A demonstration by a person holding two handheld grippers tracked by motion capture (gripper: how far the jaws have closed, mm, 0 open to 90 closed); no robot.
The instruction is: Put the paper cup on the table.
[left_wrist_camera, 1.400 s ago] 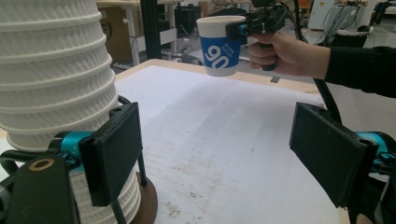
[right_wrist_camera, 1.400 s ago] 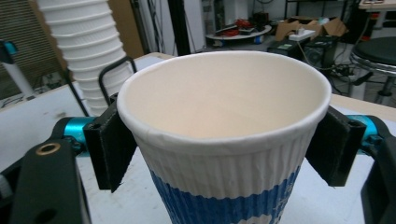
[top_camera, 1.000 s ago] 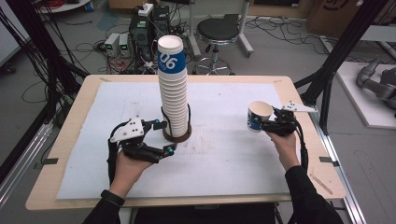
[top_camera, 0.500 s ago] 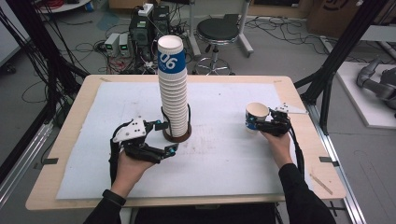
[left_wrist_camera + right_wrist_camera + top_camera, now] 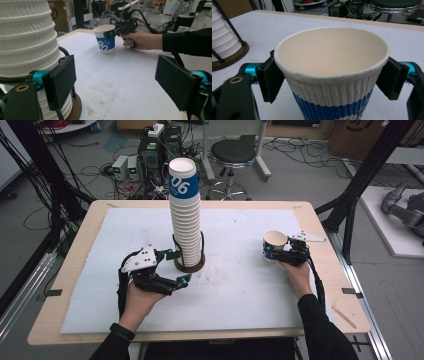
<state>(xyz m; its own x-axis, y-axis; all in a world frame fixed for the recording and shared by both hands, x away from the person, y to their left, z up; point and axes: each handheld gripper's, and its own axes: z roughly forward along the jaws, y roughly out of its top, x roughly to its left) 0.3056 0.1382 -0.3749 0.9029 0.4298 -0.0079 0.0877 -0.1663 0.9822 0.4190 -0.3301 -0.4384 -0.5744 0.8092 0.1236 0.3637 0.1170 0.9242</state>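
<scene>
A tall stack of white ribbed paper cups (image 5: 184, 215), the top one banded blue, stands on a round wooden base (image 5: 190, 266) with thin black guide rods. My left gripper (image 5: 179, 267) rests open at the foot of the stack; in the left gripper view the stack (image 5: 27, 45) lies outside the left jaw, and nothing is between the jaws of the gripper (image 5: 117, 80). A single blue-and-white cup (image 5: 274, 244) stands upright on the mat at the right. My right gripper (image 5: 274, 251) straddles it below the rim. Its jaws have just been opening, with the pads (image 5: 270, 80) close beside the undented cup (image 5: 332, 100).
A white mat (image 5: 235, 290) covers most of the wooden table (image 5: 325, 285). A stool (image 5: 232, 152), electronics boxes and cables stand on the floor beyond the far edge. Black frame posts (image 5: 350, 215) rise at the table's right side.
My right hand has come down and slightly left with the single cup, which now stands on the mat. The left hand and the stack have not moved.
</scene>
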